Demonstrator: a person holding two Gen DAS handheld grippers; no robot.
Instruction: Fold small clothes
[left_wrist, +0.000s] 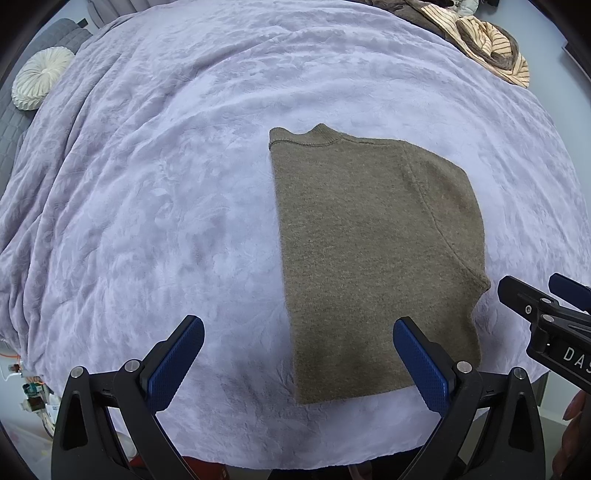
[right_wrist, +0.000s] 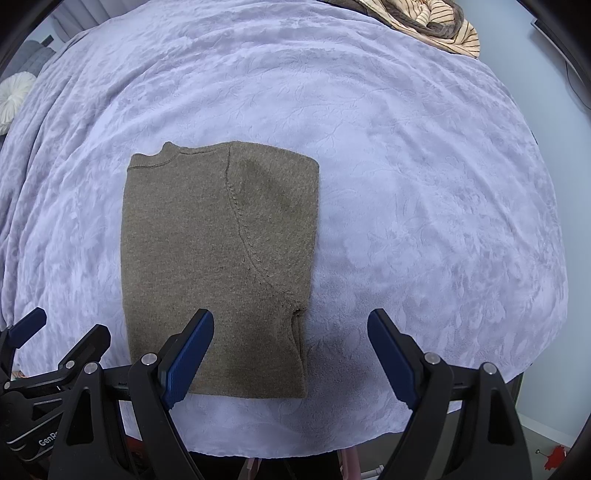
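An olive-brown knit sweater (left_wrist: 369, 240) lies flat on the lavender blanket (left_wrist: 166, 184), folded into a tall rectangle with the collar at the far end. It also shows in the right wrist view (right_wrist: 218, 266). My left gripper (left_wrist: 299, 332) is open and empty above the sweater's near left edge. My right gripper (right_wrist: 291, 328) is open and empty above the sweater's near right corner. The right gripper also shows at the right edge of the left wrist view (left_wrist: 532, 291), and the left gripper at the left edge of the right wrist view (right_wrist: 55, 332).
A pile of striped beige and brown clothes (left_wrist: 484, 44) lies at the far right of the bed, also in the right wrist view (right_wrist: 436, 22). A round white cushion (left_wrist: 40, 77) sits at the far left. The blanket's near edge (right_wrist: 295, 448) drops off just below the grippers.
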